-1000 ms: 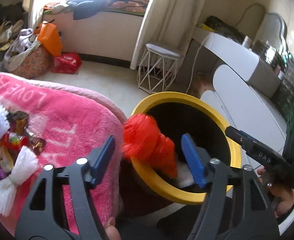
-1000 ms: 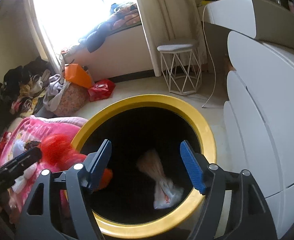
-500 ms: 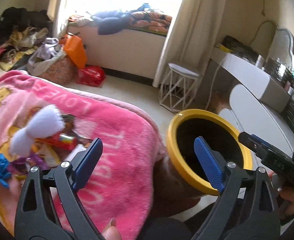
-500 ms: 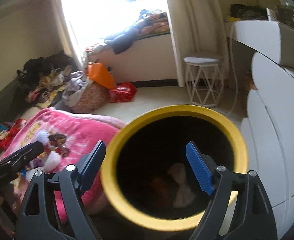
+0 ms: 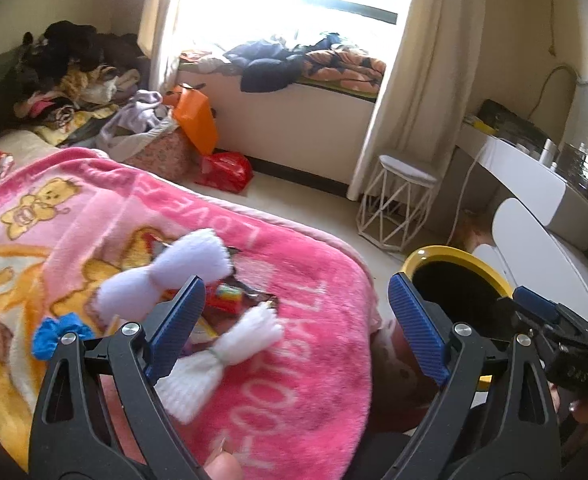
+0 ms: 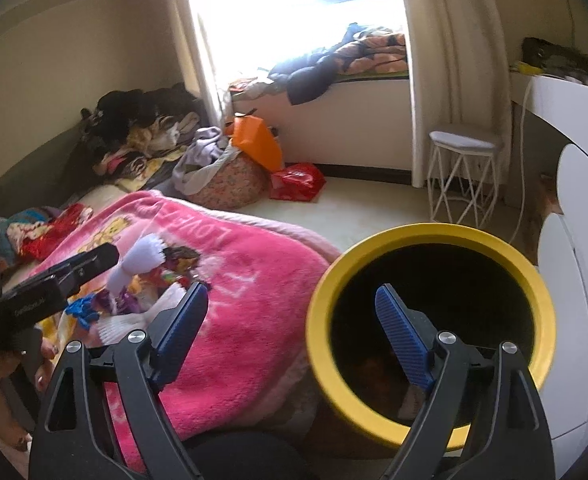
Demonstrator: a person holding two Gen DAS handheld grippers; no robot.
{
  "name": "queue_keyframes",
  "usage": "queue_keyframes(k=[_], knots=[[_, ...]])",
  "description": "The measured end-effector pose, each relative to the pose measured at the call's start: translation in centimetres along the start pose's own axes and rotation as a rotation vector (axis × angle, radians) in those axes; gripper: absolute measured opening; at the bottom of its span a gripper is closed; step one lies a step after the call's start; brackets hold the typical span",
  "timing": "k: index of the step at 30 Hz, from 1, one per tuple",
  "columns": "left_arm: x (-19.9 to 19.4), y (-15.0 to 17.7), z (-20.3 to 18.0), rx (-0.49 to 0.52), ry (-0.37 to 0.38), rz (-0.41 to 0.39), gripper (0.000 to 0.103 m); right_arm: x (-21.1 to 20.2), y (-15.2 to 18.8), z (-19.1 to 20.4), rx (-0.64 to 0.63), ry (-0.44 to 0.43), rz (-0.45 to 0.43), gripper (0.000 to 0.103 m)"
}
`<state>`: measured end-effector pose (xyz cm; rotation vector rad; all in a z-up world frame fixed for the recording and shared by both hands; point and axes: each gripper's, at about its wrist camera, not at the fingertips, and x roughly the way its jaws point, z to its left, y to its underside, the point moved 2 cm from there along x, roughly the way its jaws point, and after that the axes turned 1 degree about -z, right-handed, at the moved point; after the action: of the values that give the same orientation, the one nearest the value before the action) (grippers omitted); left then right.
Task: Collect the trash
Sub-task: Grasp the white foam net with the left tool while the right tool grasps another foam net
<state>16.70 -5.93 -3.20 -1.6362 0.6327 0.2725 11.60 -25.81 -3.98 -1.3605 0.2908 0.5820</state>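
A yellow-rimmed black bin [image 6: 430, 236] stands beside the bed; it also shows in the left wrist view [image 5: 454, 252]. A pile of trash lies on the pink blanket [image 5: 294, 380]: two white yarn bows [image 5: 165, 276] [image 5: 229, 356], a blue scrap [image 5: 49, 336] and shiny wrappers [image 5: 229, 296]. My left gripper [image 5: 294, 324] is open and empty, above the near white bow. My right gripper [image 6: 294, 332] is open and empty, straddling the bin's left rim. The trash pile also shows in the right wrist view [image 6: 145, 264].
A white wire stool [image 5: 398, 208] stands by the curtain. White rounded furniture [image 6: 578, 280] is right of the bin. A red bag [image 5: 225, 170], an orange bag [image 5: 193, 120] and heaps of clothes [image 5: 73, 76] lie on the floor at the back.
The red item that hung at the bin's rim has dropped inside. My left gripper has swung left from the bin to over the trash pile. My right gripper has pulled back and left.
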Motion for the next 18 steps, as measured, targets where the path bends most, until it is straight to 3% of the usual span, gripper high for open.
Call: queue_keyframes(k=[9, 18], knots=[[-1.0, -0.8, 5.5, -0.037, -0.089, -0.014, 0.085, 2.3, 0.3, 5.1, -0.055, -0.068, 0.042, 0.086], [0.3, -0.4, 10.3, -0.018, -0.171, 0.054, 0.084, 6.3, 0.6, 10.6, -0.114, -0.110, 0.117, 0.086]])
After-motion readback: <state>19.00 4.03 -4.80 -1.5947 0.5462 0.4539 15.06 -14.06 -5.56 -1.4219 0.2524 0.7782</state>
